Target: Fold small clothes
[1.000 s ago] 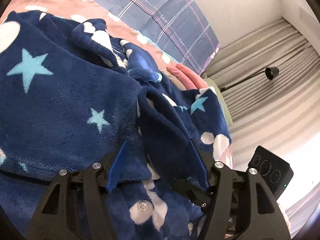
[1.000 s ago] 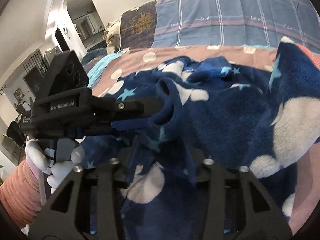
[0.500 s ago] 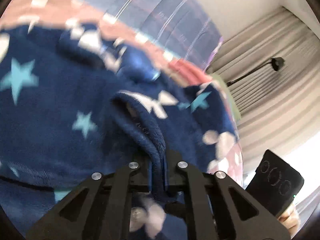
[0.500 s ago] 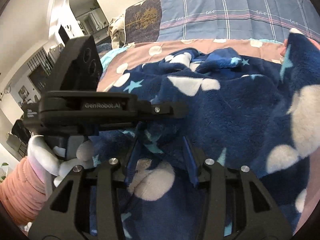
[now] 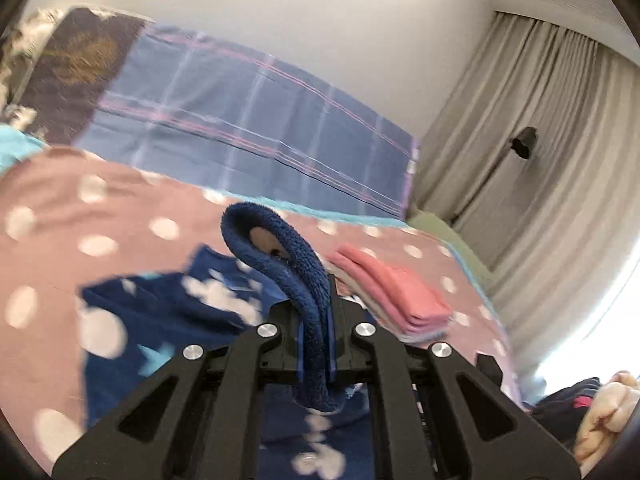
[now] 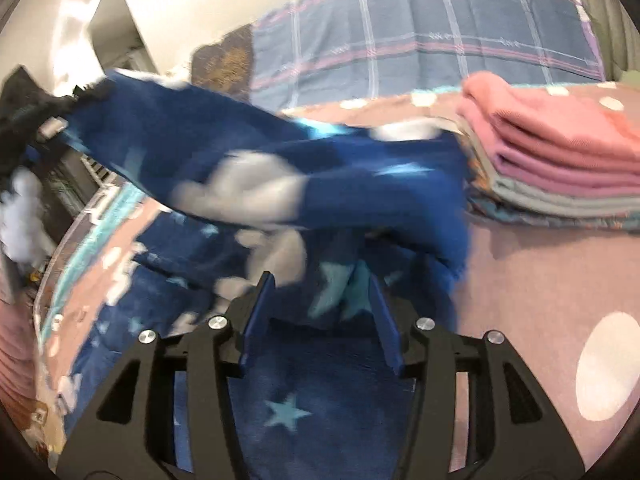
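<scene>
A navy fleece garment (image 6: 280, 176) with white spots and pale blue stars lies partly on the bed and is partly lifted. My left gripper (image 5: 316, 344) is shut on a rolled edge of the garment (image 5: 280, 264), which loops up above the fingers. The rest of it (image 5: 168, 312) hangs below on the spotted sheet. My right gripper (image 6: 320, 312) is open, its blue pads on either side of a fold of the garment, with no grip. The left gripper (image 6: 44, 128) shows at the far left of the right wrist view, holding the raised cloth.
A stack of folded pink and grey clothes (image 6: 552, 160) (image 5: 392, 292) lies on the pink spotted sheet (image 6: 560, 300). A blue plaid pillow (image 5: 248, 128) stands at the head of the bed. Grey curtains (image 5: 540, 160) hang at the right. More clothes (image 5: 592, 412) lie at the lower right.
My left gripper has closed on the garment's edge and lifted it up off the bed. My right gripper has stayed open and now sits lower, under the raised cloth.
</scene>
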Demonstrator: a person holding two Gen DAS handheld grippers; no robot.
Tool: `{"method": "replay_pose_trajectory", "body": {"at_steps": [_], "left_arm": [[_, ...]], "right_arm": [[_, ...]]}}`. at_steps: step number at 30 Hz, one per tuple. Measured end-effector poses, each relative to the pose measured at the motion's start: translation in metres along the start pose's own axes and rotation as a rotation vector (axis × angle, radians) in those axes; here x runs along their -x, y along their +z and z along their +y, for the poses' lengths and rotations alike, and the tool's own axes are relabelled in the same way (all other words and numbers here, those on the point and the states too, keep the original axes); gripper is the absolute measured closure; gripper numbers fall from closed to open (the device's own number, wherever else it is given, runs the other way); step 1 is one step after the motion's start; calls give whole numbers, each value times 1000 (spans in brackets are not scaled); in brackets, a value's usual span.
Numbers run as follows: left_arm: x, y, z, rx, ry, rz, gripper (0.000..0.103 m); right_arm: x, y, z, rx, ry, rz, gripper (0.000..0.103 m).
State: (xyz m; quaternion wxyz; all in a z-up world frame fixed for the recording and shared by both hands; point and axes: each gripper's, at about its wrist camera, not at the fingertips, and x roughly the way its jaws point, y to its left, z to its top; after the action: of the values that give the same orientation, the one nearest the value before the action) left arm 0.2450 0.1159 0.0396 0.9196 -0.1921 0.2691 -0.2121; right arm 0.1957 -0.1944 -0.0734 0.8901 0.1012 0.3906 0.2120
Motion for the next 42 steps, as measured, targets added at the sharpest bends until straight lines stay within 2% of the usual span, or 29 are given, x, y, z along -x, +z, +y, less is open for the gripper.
{"method": "replay_pose_trajectory", "body": {"at_steps": [3, 6, 9, 13, 15, 16, 17, 18, 19, 21, 25, 28, 29, 31, 33, 34, 36, 37, 38, 41, 42], "left_arm": [[15, 1, 29, 39, 52, -7, 95], [21, -2, 51, 80, 72, 1, 95], [12, -9, 62, 91, 82, 36, 95], [-5, -22, 73, 76, 141, 86, 95], [-13, -35, 84, 63, 219, 124, 91], [-16, -41, 91, 50, 280, 146, 90], [-22, -52, 102, 24, 383, 188, 84], [-25, -59, 109, 10, 434, 211, 80], [-26, -70, 119, -4, 498, 242, 79], [-23, -80, 131, 3, 550, 258, 79], [-5, -81, 121, 2, 481, 194, 78], [-9, -74, 87, -70, 392, 162, 71], [-14, -74, 75, -98, 361, 162, 64], [-30, -83, 63, -154, 347, 191, 63], [-58, -107, 69, -201, 408, 297, 58], [-75, -128, 82, -219, 445, 357, 56], [-70, -133, 84, -218, 409, 299, 55], [-64, -128, 86, -184, 395, 303, 55], [-61, -125, 88, -163, 390, 308, 55], [-43, -129, 78, -196, 418, 301, 55], [-29, -131, 72, -208, 419, 291, 54]], "right_arm": [[-11, -5, -8, -28, -50, 48, 54], [-12, -7, -10, -52, -66, 46, 55], [-7, -3, 0, -25, 9, 29, 70], [-20, 3, 22, 18, 87, 52, 71], [-31, 5, 28, 46, 21, 80, 71], [-38, 5, 28, 50, -46, 103, 71], [-47, 3, 23, 42, -143, 139, 71], [-51, 1, 17, 21, -170, 160, 71], [-50, -1, 12, -10, -144, 158, 71], [-42, -2, 7, -26, -132, 157, 71], [-25, -2, 13, -11, -157, 164, 71], [-3, 11, 15, -58, -64, 101, 71], [5, 19, 19, -54, -47, 56, 71], [11, 31, 27, -14, -48, -22, 71], [6, 33, 26, 1, -58, -58, 69], [-6, 31, 22, 13, -124, -32, 66], [-38, 18, 9, 41, -285, 78, 68], [-55, 3, -2, 49, -290, 104, 68], [-53, -2, -3, 59, -287, 67, 68], [-47, -3, 15, 122, -360, 111, 67], [-44, -7, 18, 126, -355, 123, 67]]}}
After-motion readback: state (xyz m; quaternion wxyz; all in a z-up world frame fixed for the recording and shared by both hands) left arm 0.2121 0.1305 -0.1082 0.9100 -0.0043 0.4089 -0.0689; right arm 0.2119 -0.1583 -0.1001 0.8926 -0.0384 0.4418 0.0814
